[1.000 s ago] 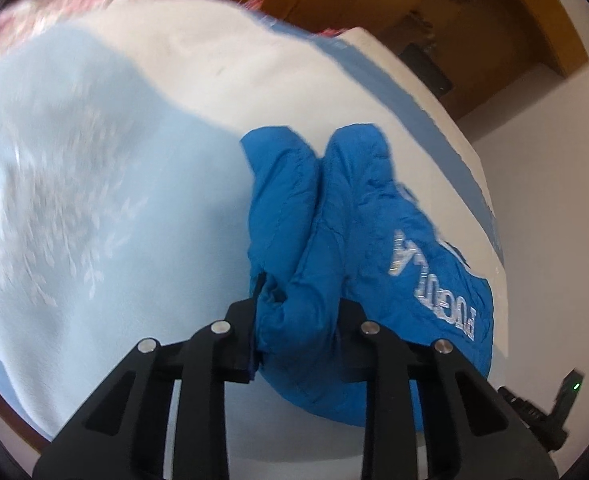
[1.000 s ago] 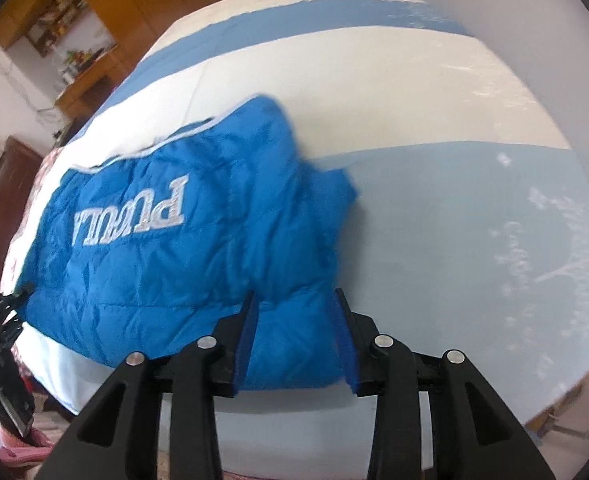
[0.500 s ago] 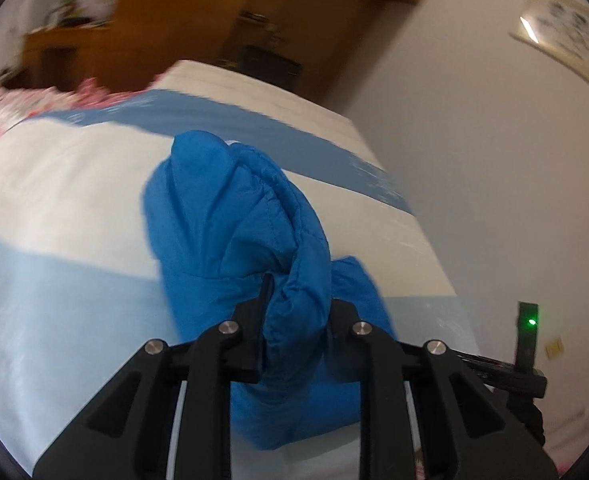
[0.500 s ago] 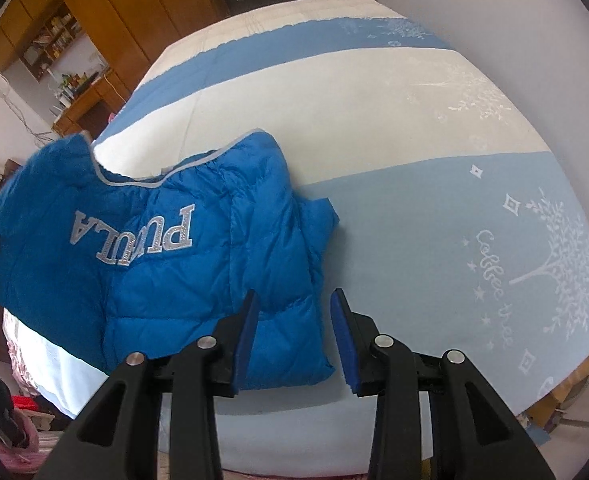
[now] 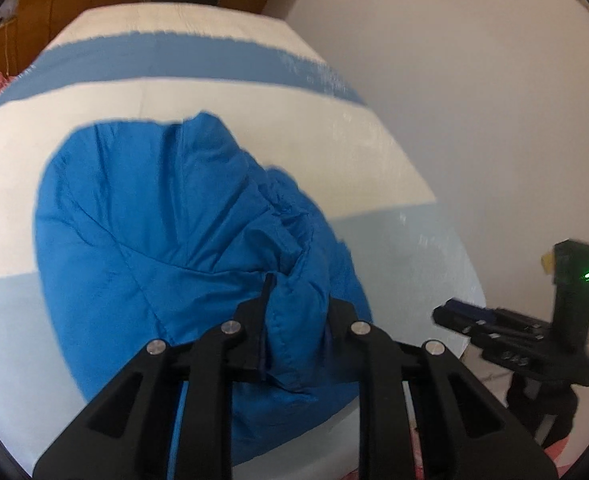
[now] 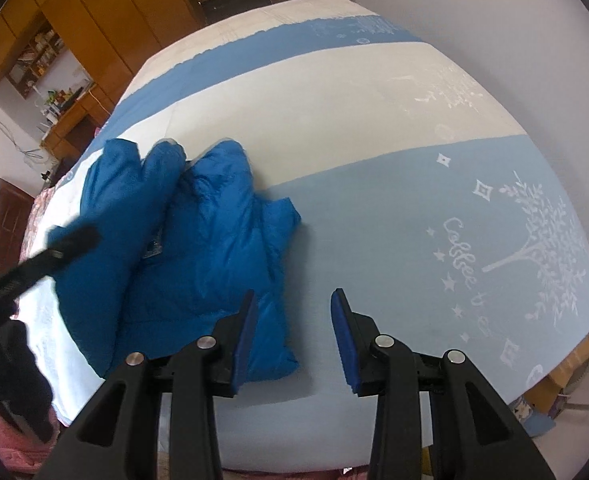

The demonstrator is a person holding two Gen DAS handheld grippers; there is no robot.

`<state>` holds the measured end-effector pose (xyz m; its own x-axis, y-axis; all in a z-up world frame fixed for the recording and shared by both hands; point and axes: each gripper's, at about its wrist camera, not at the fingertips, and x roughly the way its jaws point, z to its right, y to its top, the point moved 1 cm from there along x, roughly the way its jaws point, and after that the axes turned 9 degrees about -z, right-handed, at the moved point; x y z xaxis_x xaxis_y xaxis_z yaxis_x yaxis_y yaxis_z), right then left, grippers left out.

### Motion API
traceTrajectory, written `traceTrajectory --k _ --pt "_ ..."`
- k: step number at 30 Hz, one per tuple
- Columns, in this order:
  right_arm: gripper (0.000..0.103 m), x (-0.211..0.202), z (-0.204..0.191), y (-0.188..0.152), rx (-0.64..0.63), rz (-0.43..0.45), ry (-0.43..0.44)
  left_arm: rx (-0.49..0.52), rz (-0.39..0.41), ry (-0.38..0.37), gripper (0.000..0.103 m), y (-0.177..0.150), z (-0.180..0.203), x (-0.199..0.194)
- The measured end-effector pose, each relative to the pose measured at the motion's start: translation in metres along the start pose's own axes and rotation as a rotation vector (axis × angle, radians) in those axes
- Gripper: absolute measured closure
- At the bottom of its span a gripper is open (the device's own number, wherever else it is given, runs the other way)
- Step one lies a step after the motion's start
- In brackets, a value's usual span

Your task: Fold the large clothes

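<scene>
Left gripper [image 5: 296, 312]: I have it clenched on a bunched fold of the jacket [image 5: 166, 240]; its jaws have just been closing, with the padded cloth between them

Right gripper [image 6: 293, 336]: released, jaws apart with nothing between them; it hangs just above the jacket's near corner, its left pad over the blue cloth and its right pad over the bed [image 6: 394, 208]

Jacket: on the near part of the bed, across the white and pale-blue stripes; one side is lifted and doubled over the rest, so I see a thick roll rather than a flat layer

Step in hand: I judge I am carrying the held side across to lay it over the other half

How to do it well: I would keep the pinch firm, since puffy cloth slips; bring the edge down level with the far edge before letting go; then press the air out so the fold stays

Right gripper's job: I would pin the near corner, so the lower layer does not drag

Risk: the roll may spring open on release

Far: wall, wooden cupboards [image 6: 94, 20] beyond the bed
</scene>
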<state>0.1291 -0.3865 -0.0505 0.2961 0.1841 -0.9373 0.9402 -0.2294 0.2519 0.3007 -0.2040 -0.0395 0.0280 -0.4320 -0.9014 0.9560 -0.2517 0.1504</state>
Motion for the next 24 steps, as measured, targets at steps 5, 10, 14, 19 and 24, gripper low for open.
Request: traceTrajectory --k 5,10,14,19,24 --pt "0.065 0.006 0.002 0.002 0.004 -0.019 0.003 -0.002 -0.083 -0.008 0.085 -0.001 -0.006 0.039" --pt "0.065 0.015 -0.003 0.006 -0.018 -0.039 0.005 -0.018 -0.114 -0.004 0.085 -0.015 -0.013 0.058" --pt "0.065 0.021 -0.009 0.007 -0.035 -0.053 0.009 -0.008 -0.113 0.014 0.083 -0.014 -0.011 0.067" --pt "0.061 0.017 -0.019 0.011 -0.062 -0.045 0.003 -0.022 -0.117 -0.004 0.081 -0.010 -0.006 0.061" --pt "0.055 0.007 -0.031 0.023 -0.111 -0.018 0.004 -0.015 -0.108 -0.069 0.060 -0.012 0.002 0.033"
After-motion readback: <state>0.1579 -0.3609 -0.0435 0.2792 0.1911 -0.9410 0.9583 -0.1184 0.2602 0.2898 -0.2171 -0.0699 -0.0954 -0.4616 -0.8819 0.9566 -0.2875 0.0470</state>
